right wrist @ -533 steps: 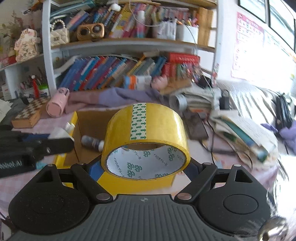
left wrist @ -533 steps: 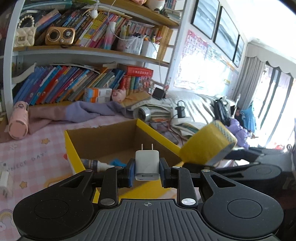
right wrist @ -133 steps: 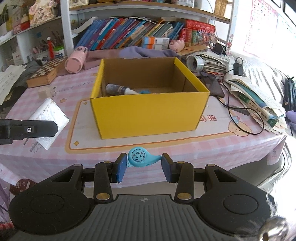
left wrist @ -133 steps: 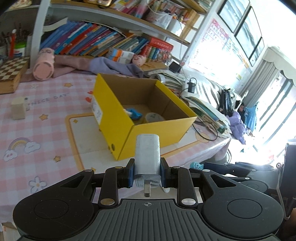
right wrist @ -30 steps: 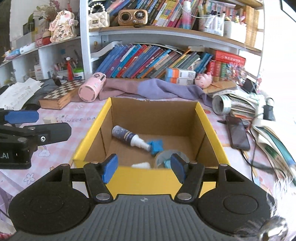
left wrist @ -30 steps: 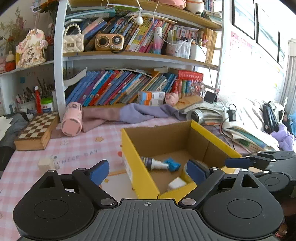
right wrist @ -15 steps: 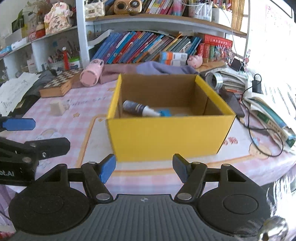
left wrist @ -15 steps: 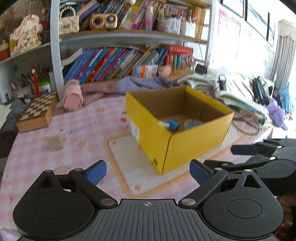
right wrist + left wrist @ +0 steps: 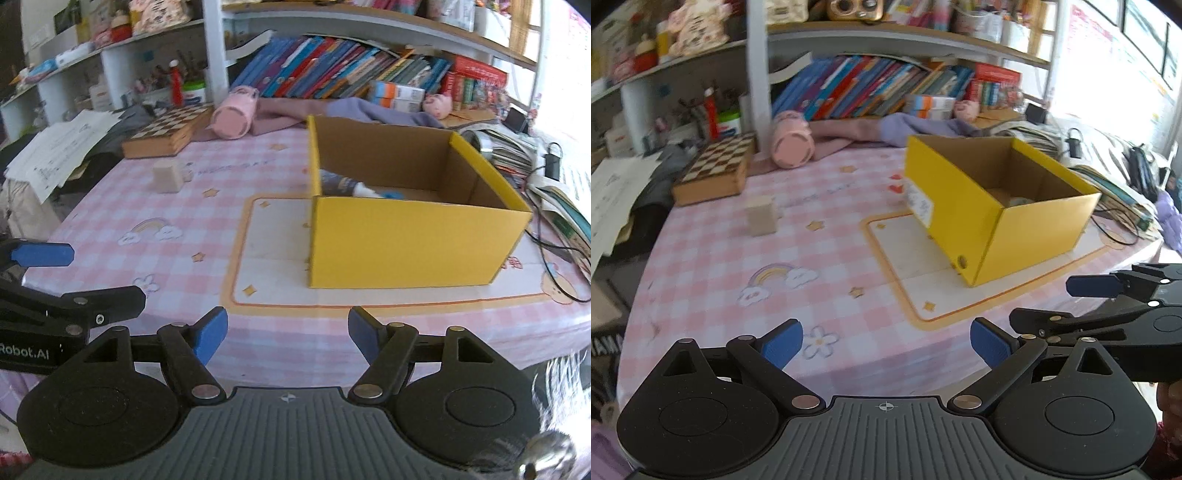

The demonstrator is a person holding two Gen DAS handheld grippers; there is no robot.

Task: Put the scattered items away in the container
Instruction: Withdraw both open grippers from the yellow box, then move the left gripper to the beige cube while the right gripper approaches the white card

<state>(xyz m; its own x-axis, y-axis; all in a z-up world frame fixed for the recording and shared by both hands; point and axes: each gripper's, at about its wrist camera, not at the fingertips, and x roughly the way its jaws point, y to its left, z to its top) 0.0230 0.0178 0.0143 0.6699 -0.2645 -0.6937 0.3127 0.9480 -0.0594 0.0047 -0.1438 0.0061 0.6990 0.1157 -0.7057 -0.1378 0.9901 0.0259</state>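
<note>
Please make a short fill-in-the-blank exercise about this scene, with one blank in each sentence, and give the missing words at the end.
1. The cardboard box on the table is ____ on the outside.
2. The small beige block stands on the tablecloth, ____ the box.
3. Nothing is between the fingers of the left hand-held gripper, so it is ____.
4. The board with dark and light squares lies beside a ____ cylinder.

Missing words: yellow; outside; empty; pink
</note>
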